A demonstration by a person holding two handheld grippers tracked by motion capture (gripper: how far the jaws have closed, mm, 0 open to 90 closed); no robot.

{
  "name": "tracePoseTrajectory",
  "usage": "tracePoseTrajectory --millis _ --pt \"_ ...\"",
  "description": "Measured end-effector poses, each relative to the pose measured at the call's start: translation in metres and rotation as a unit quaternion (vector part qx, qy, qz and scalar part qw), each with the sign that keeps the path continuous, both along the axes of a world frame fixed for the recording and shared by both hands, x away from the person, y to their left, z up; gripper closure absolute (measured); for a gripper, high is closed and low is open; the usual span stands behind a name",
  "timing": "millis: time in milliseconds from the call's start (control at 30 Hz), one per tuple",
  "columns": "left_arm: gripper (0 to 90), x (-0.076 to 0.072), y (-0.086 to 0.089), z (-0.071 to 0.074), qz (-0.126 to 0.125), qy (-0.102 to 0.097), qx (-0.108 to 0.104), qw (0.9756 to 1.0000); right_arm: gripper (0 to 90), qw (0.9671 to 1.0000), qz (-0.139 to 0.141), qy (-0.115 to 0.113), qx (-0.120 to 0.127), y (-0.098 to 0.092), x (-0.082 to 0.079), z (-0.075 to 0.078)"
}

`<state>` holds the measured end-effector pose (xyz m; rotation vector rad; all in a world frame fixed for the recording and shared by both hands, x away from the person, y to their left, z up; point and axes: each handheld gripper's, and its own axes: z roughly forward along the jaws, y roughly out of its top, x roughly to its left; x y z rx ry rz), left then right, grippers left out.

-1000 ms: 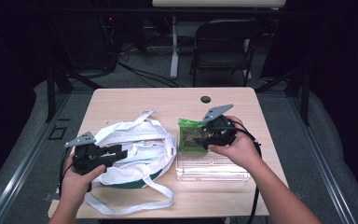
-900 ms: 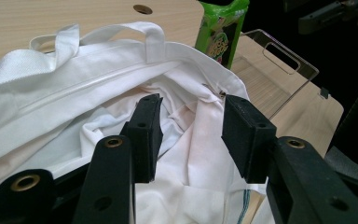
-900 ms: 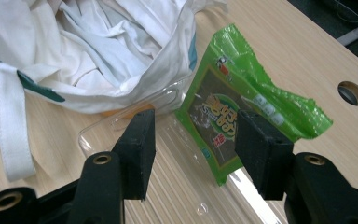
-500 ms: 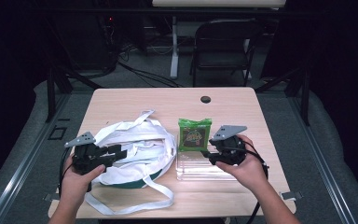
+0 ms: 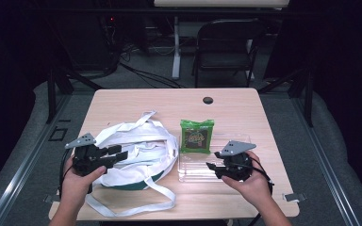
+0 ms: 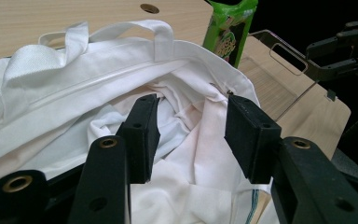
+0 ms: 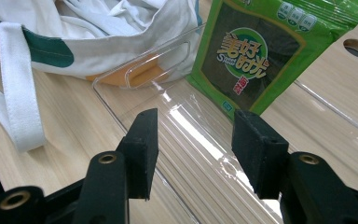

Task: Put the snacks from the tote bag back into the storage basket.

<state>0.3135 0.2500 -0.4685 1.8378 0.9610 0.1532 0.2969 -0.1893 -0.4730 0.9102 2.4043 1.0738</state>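
1. White cloth of the bag (image 6: pixel 74 88) fills the space ahead of and under the left gripper (image 5: pixel 115 155); its two black jaws stand apart over the rumpled lining.
2. Left jaws have just been opening. Loose folds of the bag lie between them, but the pads do not press on the cloth, so nothing is held.
3. Beyond the left jaws, the bag's rim and a handle loop (image 6: pixel 161 32) run across; past the rim, up and to the right, stands the green packet (image 6: pixel 228 32).
4. Right gripper (image 5: pixel 210 167) sits low over the clear tray (image 7: pixel 205 154), jaws apart with bare plastic between them and nothing gripped.
5. Right jaws have just been closing a little, yet a wide gap remains.
6. Ahead of the right jaws, slightly to the right, the packet (image 7: pixel 261 56) leans upright on the tray, near but not touching the pads.
7. Ahead and to the left of the right jaws lies the bag's white and green side (image 7: pixel 74 51), resting against the tray's handled end; a white strap (image 7: pixel 18 84) trails down the table (image 5: pixel 141 99) to the left.
8. Seen from above, the packet (image 5: pixel 196 135) stands between the two grippers, at the tray's far end, just beside the bag (image 5: pixel 136 150).
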Motion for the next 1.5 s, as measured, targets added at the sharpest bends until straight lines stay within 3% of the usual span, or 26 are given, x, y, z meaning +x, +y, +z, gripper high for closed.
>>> tracePoseTrajectory --millis 267,367,600,733,1500 --pt "54.0 0.0 0.0 -0.001 0.002 0.002 0.002 1.0 53.1 0.9996 -0.012 -0.002 0.025 -0.003 -0.007 -0.011" --pt "54.0 0.0 0.0 -0.001 0.002 0.002 0.003 1.0 55.1 0.9992 -0.006 0.009 0.038 -0.004 -0.009 -0.013" --pt "54.0 0.001 0.002 -0.002 0.006 0.001 0.003 1.0 55.1 0.9987 -0.013 -0.002 0.049 -0.007 -0.013 -0.02" --pt "54.0 0.001 0.002 -0.003 0.006 0.003 0.004 1.0 55.8 0.9987 -0.015 -0.012 0.047 -0.008 -0.013 -0.023" --pt "51.0 0.004 0.002 -0.01 0.014 0.009 0.016 0.9997 54.5 0.9979 -0.034 0.0 0.056 -0.014 -0.008 -0.032"
